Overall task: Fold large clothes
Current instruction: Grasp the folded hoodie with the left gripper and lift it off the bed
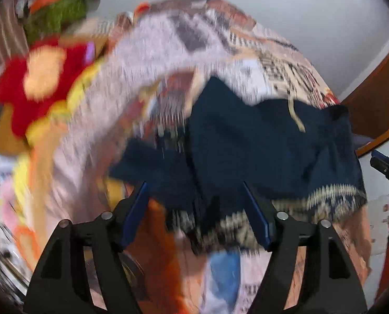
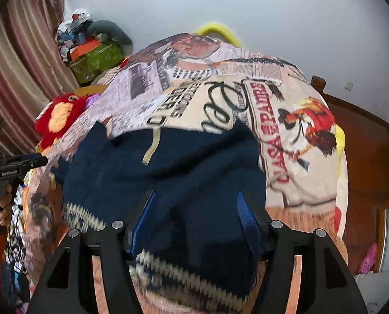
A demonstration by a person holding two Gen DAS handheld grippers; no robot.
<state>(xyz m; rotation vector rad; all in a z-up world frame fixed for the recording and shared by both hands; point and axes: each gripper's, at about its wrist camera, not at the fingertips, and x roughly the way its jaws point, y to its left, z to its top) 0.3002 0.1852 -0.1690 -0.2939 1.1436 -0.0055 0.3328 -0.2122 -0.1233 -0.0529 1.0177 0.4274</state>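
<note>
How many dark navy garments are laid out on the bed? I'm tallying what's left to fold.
1: a navy garment with a cream zigzag hem, lying on the printed bedspread just ahead of both grippers. More clothes may be hidden in the blurred pile at the left.

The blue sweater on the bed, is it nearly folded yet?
Not yet. The dark blue sweater lies rumpled on the printed bedspread, though one part seems doubled over, with its patterned hem near the cameras. Right now both the left claw and the right claw stand open over it, and neither appears to pinch the cloth. Still left: smoothing it flat, tucking in the sleeves and folding it.
</note>
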